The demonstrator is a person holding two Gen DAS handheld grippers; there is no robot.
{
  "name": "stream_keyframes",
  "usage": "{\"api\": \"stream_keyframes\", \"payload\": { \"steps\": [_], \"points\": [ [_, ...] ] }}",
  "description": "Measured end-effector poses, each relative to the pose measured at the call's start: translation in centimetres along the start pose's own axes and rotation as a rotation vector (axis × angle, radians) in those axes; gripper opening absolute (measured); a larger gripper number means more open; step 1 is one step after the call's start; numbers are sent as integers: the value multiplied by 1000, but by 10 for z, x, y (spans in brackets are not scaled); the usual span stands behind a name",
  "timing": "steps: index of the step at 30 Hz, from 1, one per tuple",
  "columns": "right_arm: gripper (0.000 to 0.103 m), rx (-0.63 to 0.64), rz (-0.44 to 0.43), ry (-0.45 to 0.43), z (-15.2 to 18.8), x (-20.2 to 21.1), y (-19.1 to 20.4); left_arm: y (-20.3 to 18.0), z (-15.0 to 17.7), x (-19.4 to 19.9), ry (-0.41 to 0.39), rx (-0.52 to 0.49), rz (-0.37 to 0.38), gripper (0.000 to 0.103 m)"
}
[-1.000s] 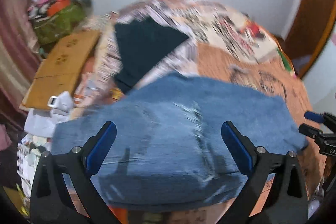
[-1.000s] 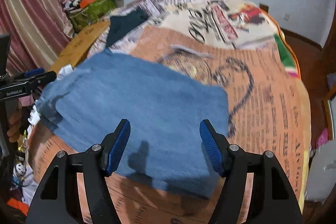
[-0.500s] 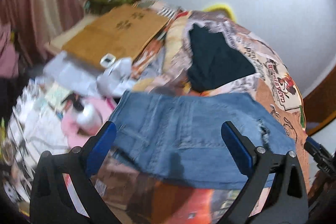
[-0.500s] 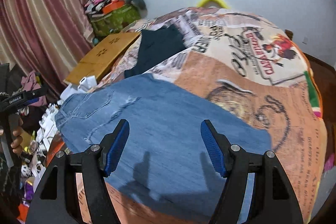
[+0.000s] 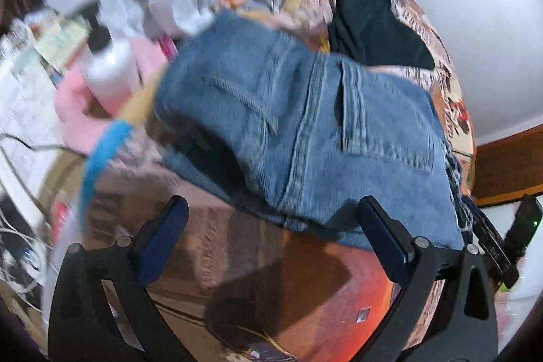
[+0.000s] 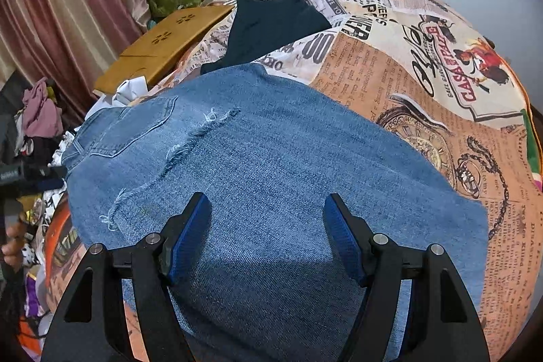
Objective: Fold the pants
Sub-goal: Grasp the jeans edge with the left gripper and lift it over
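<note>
On the "CASA" print bedspread (image 6: 424, 56), folded jeans (image 6: 271, 175) lie beneath both spread, empty grippers (image 5: 271, 246) (image 6: 268, 236).

Bare bedspread (image 6: 424, 97) right of jeans (image 6: 271, 178); black garment (image 6: 271, 22) behind; clutter, bottle (image 5: 108, 70) left.

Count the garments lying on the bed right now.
2: blue jeans folded on the near part of the bed, under both open grippers, and a dark garment beyond them, near the far left. Others may be hidden.
</note>
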State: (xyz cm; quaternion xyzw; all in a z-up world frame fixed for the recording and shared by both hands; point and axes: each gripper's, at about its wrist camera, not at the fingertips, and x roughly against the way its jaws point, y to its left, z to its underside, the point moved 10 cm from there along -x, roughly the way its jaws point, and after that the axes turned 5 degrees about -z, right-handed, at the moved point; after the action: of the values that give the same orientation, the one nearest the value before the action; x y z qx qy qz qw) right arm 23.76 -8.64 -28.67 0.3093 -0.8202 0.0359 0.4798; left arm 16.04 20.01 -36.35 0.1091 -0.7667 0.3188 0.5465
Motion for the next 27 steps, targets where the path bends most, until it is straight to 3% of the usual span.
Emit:
{"api": "stream_keyframes", "payload": {
  "steps": [7, 14, 17, 19, 22, 27],
  "points": [
    [67, -11, -17, 21, 2, -5, 1, -1, 6, -18, 64, 77, 142, 101],
    [67, -20, -27, 21, 3, -6, 1, -2, -13, -34, 52, 85, 165, 98],
    [67, -21, -26, 20, 3, -6, 0, -2, -25, -41, 31, 78, 127, 81],
    [67, -25, -22, 18, 3, -6, 0, 1, -35, -42, 3, 79, 80, 60],
    [67, -26, -18, 16, 2, -6, 1, -1, -48, -34, -40, 56, 49, 40],
    [67, -29, -14, 11, 1, -5, 1, -15, -68, 1, -187, -49, -53, 23]
  ]
}}
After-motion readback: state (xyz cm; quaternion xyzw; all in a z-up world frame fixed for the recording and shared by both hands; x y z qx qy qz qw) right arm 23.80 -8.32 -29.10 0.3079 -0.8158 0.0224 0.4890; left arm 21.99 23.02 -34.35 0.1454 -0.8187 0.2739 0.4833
